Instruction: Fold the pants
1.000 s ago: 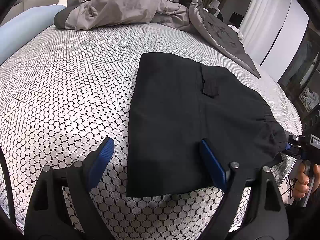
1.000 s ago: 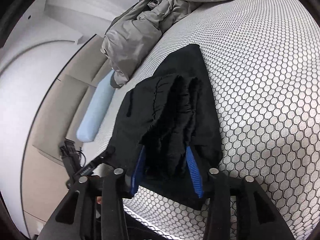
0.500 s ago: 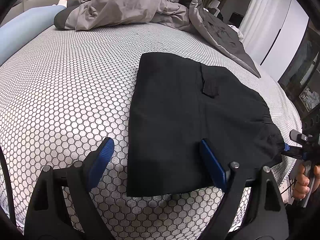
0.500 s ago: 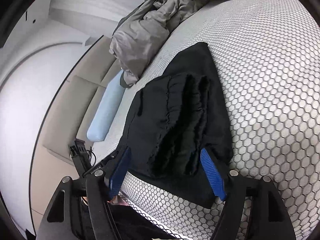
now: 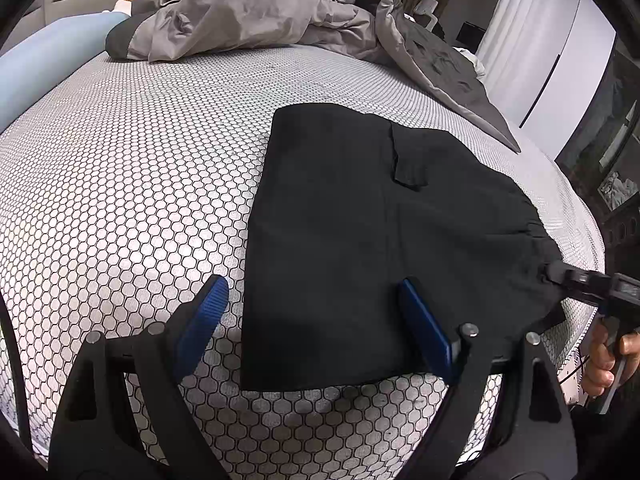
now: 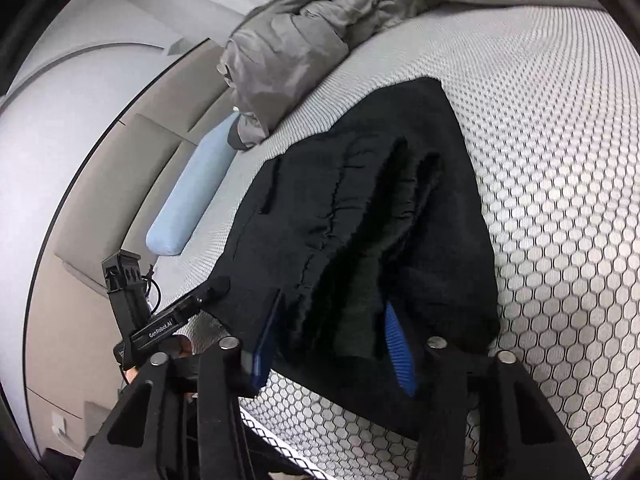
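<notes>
Folded black woven pants (image 5: 360, 240) lie flat on the honeycomb-patterned bed (image 5: 120, 200), right of centre, elastic waistband at 4 o'clock in the left wrist view. The cloth looks light, limp and non-slippery; the gathered waistband is the thickest layer and likely the surest hold.

Right gripper (image 6: 332, 328): blue fingers are closing around the bunched waistband.

Left gripper (image 5: 320, 320): fingers spread wide, straddling the near hem, holding nothing.
</notes>
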{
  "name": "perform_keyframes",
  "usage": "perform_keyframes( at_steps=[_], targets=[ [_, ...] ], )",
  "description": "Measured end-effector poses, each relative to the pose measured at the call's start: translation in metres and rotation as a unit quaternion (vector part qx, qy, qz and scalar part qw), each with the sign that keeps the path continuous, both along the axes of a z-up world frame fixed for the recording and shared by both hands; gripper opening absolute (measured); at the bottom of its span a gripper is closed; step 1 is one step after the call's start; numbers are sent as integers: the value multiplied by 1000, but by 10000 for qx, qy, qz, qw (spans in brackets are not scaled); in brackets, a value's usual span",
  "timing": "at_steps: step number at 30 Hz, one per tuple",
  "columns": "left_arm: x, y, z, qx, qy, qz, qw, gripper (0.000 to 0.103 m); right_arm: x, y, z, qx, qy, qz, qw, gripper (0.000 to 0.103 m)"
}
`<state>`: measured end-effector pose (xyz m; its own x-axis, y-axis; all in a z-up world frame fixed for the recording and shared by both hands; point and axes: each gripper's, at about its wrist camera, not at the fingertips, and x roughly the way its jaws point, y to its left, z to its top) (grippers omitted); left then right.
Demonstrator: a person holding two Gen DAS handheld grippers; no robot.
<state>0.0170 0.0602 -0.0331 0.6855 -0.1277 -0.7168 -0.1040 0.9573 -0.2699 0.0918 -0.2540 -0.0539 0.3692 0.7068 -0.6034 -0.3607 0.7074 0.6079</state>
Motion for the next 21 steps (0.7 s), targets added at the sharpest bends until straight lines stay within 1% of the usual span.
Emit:
perform_keyframes(
  at_steps=[1,2,3,4,6,8,9,10,11,12,13,14,15,16,17,18,19,21],
  targets=[
    [0,0,0,-14,5,2,10000,85,-1,-2,0,-77,-56,-68,9999,27],
    [0,0,0,-18,9,5,10000,85,-1,-2,0,-70,-65,-75,9999,23],
    [0,-1,0,-20,5,6,10000,85,-1,-2,0,-21,-87,-52,9999,17],
    [0,-1,1,-23,-4,6,10000,85,-4,-3,5,70,-208,-43,9997,13],
    [-1,-1,1,-45,-24,-2,10000,85,-12,-3,15,247,-366,34,9990,10],
    [-2,0,3,-96,-68,-19,9999,85,-26,-2,33,483,-628,189,9967,10],
    [-2,2,3,-132,-93,-28,9999,85,-31,1,41,496,-748,209,9957,10],
    [-2,3,3,-143,-94,-26,9999,85,-38,2,46,430,-855,243,9951,10],
    [-2,4,3,-141,-80,-21,9999,85,-41,1,46,326,-882,244,9953,10],
    [-1,4,2,-125,-38,-35,9999,85,-41,2,41,120,-860,180,9961,10],
    [0,3,0,-118,3,-74,9999,85,-38,3,33,-150,-804,82,9966,10],
    [1,2,-1,-112,38,-122,9999,85,-33,6,22,-595,-739,-83,9955,10],
    [2,0,-1,-41,47,-159,9999,85,-27,10,9,-1011,-612,-196,9928,12],
    [2,-3,1,38,14,-180,9998,85,-25,12,3,-1209,-562,-228,9908,17],
    [0,-4,2,101,-40,-209,9997,85,-25,13,4,-1253,-583,-254,9901,19],
    [-2,-7,4,157,-126,-261,9995,85,-27,14,9,-1238,-669,-263,9897,30],
    [-4,-9,7,212,-227,-323,9990,86,-33,13,21,-1238,-984,-343,9868,44],
    [-9,-14,11,356,-388,-414,9978,86,-45,10,38,-1255,-1632,-626,9766,55]
  ],
)
